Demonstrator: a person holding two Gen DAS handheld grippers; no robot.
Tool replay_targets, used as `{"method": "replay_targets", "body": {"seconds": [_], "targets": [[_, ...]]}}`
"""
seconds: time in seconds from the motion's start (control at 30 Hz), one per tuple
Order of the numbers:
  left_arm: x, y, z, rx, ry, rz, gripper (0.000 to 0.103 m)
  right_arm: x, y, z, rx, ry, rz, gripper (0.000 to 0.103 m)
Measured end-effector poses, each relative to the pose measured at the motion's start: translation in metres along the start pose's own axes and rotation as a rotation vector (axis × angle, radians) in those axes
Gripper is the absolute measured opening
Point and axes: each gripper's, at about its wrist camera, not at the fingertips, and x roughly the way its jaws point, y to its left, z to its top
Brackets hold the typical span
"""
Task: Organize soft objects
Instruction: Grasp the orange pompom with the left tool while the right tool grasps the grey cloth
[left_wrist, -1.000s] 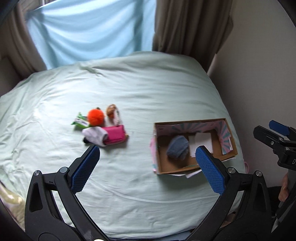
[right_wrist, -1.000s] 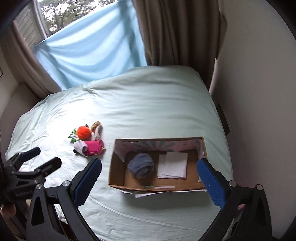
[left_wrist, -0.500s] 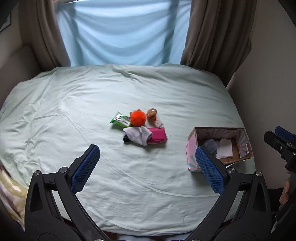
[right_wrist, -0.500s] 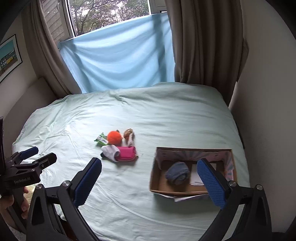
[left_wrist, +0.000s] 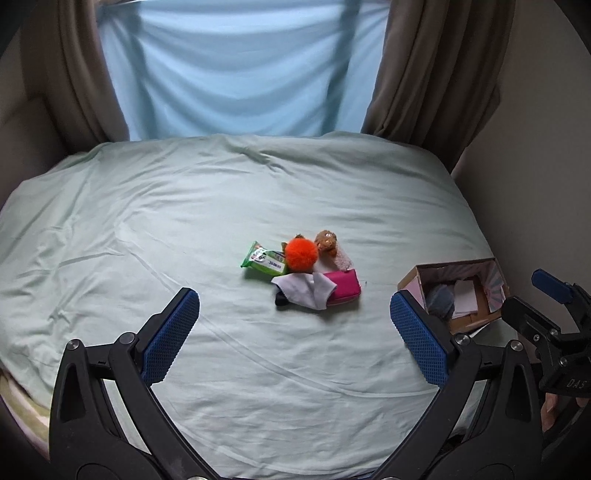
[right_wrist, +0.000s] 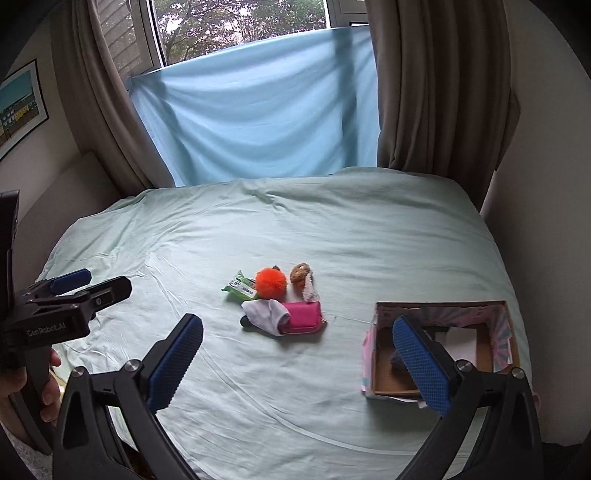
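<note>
Two grippers, left gripper (left_wrist: 294, 321) and right gripper (right_wrist: 297, 349), hang spread and empty above the pale green bed (left_wrist: 184, 221); the open cardboard box (right_wrist: 439, 384) lies at three o'clock from the fluffy orange pompom (right_wrist: 270, 282).

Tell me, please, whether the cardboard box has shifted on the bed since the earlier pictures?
No. The cardboard box sits equally far right of the pink pouch as before; only the cameras pulled back.

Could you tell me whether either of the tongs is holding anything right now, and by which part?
Nothing is held: the left tongs and right tongs are both open and empty above the bed.
</note>
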Motion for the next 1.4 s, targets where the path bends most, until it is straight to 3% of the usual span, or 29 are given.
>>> {"method": "replay_targets", "body": {"seconds": [0.27,0.7,1.03,1.23,1.4], "targets": [[0.065,0.033,0.03,0.087,0.058,-0.062,0.103,0.065,0.036,-0.003,0.022,0.038,-0.04,0.103],[0.239,0.034,0.059,0.24,0.211,-0.17,0.103,0.202,0.065,-0.035,-0.014,0.135,-0.081,0.102],[0.355,0.014,0.053,0.337,0.336,-0.211,0.103,0.302,0.07,-0.061,-0.115,0.242,-0.115,0.089],[0.407,0.005,0.04,0.368,0.393,-0.212,0.103,0.347,0.067,-0.074,-0.17,0.281,-0.181,0.089],[0.432,-0.001,0.033,0.379,0.426,-0.218,0.103,0.369,0.071,-0.082,-0.208,0.317,-0.178,0.072]]}}
